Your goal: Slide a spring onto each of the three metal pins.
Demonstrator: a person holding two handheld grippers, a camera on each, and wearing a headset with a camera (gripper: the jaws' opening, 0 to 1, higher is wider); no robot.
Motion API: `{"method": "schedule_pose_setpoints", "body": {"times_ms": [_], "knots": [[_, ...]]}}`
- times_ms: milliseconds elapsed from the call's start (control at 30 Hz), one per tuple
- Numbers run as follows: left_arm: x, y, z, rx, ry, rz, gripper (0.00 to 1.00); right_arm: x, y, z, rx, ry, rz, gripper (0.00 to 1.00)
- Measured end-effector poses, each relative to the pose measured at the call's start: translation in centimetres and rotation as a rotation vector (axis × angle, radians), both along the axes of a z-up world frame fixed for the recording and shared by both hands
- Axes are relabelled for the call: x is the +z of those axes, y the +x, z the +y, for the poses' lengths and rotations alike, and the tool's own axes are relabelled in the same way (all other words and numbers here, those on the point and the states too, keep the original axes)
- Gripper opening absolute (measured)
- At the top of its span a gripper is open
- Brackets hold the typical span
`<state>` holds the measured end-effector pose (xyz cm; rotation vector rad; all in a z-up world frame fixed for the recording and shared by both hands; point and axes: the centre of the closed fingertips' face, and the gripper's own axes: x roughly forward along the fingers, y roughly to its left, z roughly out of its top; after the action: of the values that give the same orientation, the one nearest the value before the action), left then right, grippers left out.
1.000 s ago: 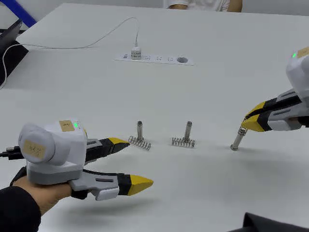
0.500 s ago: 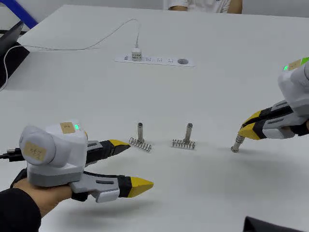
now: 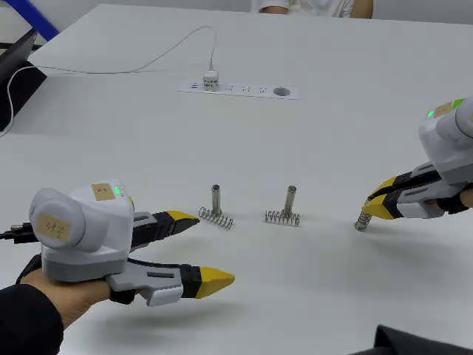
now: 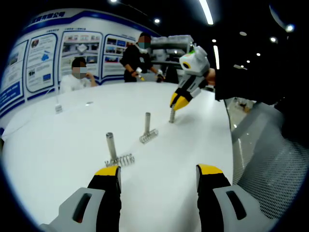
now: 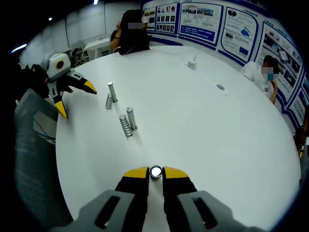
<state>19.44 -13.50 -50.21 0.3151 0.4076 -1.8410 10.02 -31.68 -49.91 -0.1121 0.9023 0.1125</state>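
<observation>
Springs are lying on their sides on the white tabletop [image 3: 310, 140]: the left spring [image 3: 215, 217] is resting against the foot of the left pin [image 3: 216, 197], and the middle spring [image 3: 282, 217] against the foot of the middle pin [image 3: 290, 198], with both pins standing upright. Off to the right, the right pin [image 3: 363, 220] is sitting well apart from those two, with coils showing around its lower part. The right tool [image 3: 375, 206] is reaching down to it, its yellow tips pressing in on the pin's top; in the right gripper view the round pin head is sitting between the two tips. The left tool [image 3: 211, 248] is hovering near the left pin, its jaws spread wide and holding nothing. A power strip [image 3: 236, 89] with a white cable [image 3: 213, 52] is lying farther back on the tabletop
</observation>
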Motion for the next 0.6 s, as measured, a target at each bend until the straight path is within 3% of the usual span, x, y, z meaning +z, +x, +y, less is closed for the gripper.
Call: {"method": "schedule_pose_setpoints", "body": {"times_ms": [267,600], "knots": [[-0.03,0.10,0.09,0.005,0.001,0.002,0.64,-0.81,-0.05,0.07,-0.002,0.002,0.014,0.12],[-0.04,0.09,0.06,0.005,0.001,0.001,0.64,-0.77,-0.09,0.07,-0.004,0.005,0.004,0.14]]}}
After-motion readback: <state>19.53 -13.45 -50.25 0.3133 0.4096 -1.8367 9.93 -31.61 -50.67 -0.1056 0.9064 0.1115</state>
